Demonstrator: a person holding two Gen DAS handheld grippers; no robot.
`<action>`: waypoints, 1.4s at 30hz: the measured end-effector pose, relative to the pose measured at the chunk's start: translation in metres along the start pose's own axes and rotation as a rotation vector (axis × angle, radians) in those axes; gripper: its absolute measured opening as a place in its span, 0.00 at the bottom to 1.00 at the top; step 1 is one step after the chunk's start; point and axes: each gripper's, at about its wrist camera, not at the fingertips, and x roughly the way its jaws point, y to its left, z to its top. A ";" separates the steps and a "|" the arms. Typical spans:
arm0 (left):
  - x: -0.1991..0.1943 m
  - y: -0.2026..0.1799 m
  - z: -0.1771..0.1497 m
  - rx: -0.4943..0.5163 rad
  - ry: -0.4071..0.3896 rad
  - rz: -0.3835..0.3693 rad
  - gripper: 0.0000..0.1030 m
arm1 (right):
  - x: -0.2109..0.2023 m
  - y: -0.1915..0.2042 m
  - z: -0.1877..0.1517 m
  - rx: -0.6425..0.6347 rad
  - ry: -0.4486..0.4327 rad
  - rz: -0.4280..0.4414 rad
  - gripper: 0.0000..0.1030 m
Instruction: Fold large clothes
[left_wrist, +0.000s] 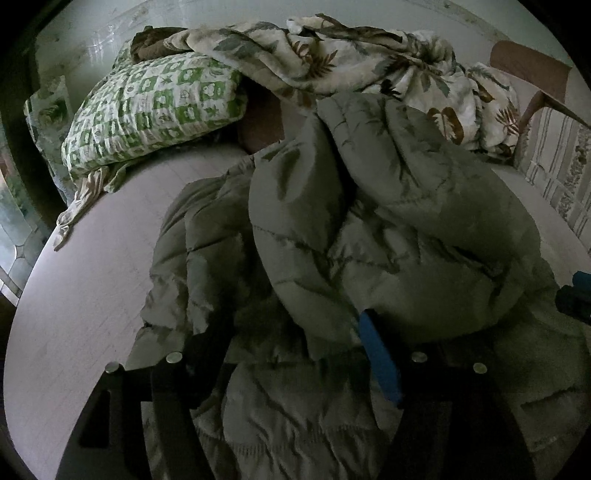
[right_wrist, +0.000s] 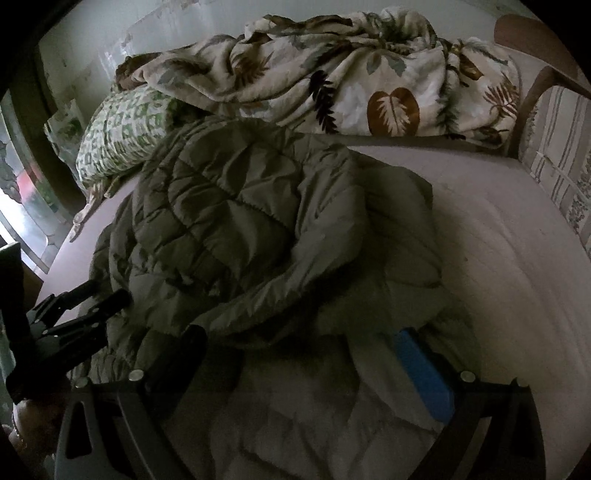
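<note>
On the bed (right_wrist: 498, 236), the quilted grey-green jacket (right_wrist: 236, 221) is lying in a bunched heap near the front edge, one half thrown over the other; judging by this, folding is only starting, with flattening remaining. Its long axis is running from the fingers toward the patterned pillow (right_wrist: 122, 136). Both the left gripper (left_wrist: 284, 354) and right gripper (right_wrist: 303, 354) are standing open astride loose fabric, gripping nothing.
</note>
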 end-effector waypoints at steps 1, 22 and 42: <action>-0.003 0.000 -0.001 0.001 0.001 -0.001 0.70 | -0.003 -0.002 -0.003 0.004 0.000 0.003 1.00; -0.089 0.024 -0.049 -0.010 -0.055 0.021 0.73 | -0.065 -0.020 -0.068 0.078 -0.010 0.045 1.00; -0.128 0.038 -0.095 -0.055 -0.041 0.025 0.74 | -0.093 -0.016 -0.104 0.088 -0.015 0.051 1.00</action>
